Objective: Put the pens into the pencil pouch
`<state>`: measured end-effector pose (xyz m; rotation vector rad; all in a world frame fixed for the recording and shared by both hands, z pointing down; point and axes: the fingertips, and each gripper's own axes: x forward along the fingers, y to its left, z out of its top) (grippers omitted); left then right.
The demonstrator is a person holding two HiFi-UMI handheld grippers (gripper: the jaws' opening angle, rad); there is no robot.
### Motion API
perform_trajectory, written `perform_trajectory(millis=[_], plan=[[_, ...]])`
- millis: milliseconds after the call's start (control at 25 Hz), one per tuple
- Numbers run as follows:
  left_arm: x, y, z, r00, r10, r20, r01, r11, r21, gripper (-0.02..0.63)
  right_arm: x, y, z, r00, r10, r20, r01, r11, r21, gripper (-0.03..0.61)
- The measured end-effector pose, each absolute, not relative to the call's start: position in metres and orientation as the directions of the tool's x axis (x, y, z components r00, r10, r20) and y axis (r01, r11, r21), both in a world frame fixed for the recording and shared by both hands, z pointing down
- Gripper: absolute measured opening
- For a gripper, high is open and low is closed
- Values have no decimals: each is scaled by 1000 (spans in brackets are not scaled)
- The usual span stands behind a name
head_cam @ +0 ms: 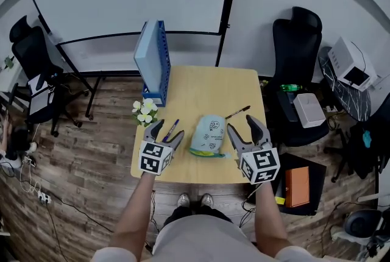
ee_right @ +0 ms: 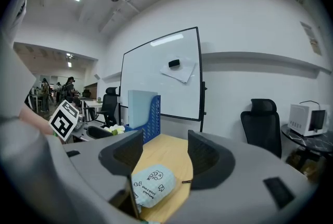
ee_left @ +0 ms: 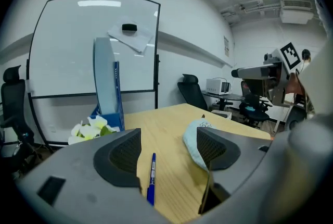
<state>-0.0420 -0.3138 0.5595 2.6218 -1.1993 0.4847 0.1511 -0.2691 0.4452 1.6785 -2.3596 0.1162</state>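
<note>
On the table [head_cam: 207, 90], pencil pouch [head_cam: 208, 133], blue pen [head_cam: 174, 125] and black pen [head_cam: 237, 112] outside it, left gripper [head_cam: 166, 131] and right gripper [head_cam: 242, 123] open, empty.

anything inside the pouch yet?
Cannot tell: the fabric of the pouch covers its inside in every view. Outside it, a blue pen lies on the table to its left, and a black pen lies beyond it to the right.

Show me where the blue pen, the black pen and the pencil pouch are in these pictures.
blue pen [ee_left: 151, 178], left gripper view, middle of its barrel.
black pen [head_cam: 237, 113], head view, middle of its barrel.
pencil pouch [head_cam: 208, 131], head view, centre of its printed face.
</note>
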Motion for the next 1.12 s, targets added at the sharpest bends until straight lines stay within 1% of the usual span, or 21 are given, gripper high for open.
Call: perform_trajectory(millis=[280,440,480,680,840,920,1040,1120], plan=[[-58,-313,633,574,-625,529,-777,-619,112,330,152,-267,468,-305,-904,298,-940,337,59,258],[-65,-311,662,554,-586,592,-787,-600,143,322,155,-267,478,-299,-898,322,-942,332,53,253],[-67,-310,668,547,-580,604,-792,-593,147,310,156,-267,480,-297,-897,327,-942,331,52,252],[-77,-307,683,515,-570,640,-812,-563,152,207,158,-266,485,-291,-894,340,-944,326,51,246],[-79,-305,690,500,-549,670,-816,-558,152,191,159,-266,486,-285,-895,344,-945,322,52,243],[-81,-305,692,478,-550,684,-821,-557,126,160,160,-266,485,-283,-896,344,-946,319,53,241],[-83,-305,697,448,-551,704,-822,-563,83,69,160,-265,485,-279,-897,344,-947,316,54,237],[-84,-304,699,445,-544,711,-822,-564,84,67,161,-264,486,-277,-897,345,-948,314,55,234]])
